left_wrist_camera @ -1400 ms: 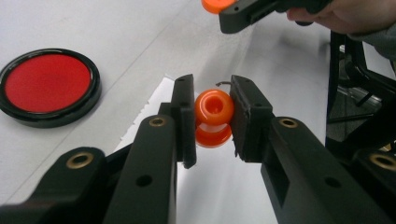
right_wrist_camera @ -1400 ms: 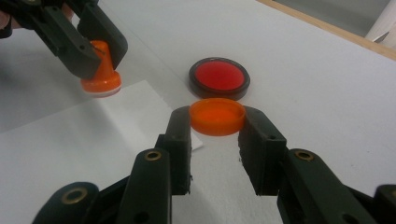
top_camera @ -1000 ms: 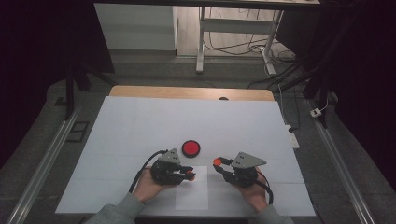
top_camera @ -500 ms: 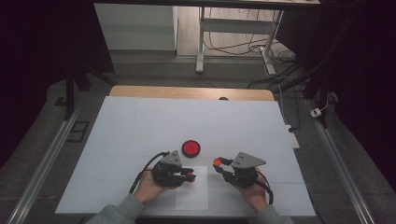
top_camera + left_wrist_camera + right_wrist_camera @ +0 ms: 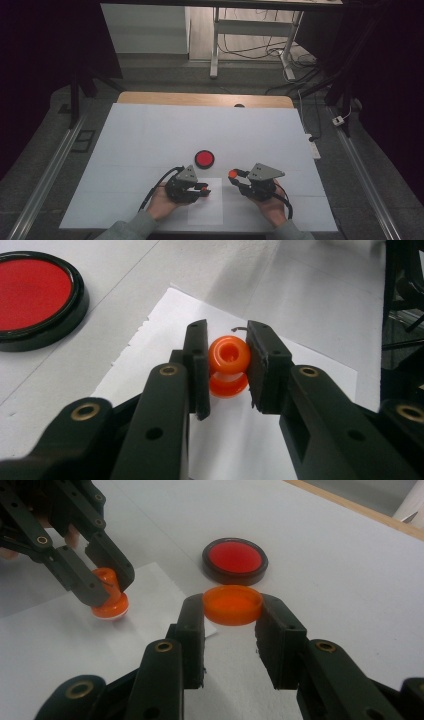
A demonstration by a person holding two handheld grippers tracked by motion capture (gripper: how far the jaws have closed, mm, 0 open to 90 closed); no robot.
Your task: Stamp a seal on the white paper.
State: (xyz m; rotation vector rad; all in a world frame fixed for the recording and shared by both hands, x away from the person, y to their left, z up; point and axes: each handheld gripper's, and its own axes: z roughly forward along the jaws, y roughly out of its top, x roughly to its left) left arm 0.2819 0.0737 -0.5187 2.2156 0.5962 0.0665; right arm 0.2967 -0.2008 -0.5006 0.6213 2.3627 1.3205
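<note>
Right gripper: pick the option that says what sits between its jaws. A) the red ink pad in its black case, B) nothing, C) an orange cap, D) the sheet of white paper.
C: in the right gripper view the right gripper has its jaws closed against the sides of the orange cap, while the red ink pad lies apart on the table beyond it.
</note>
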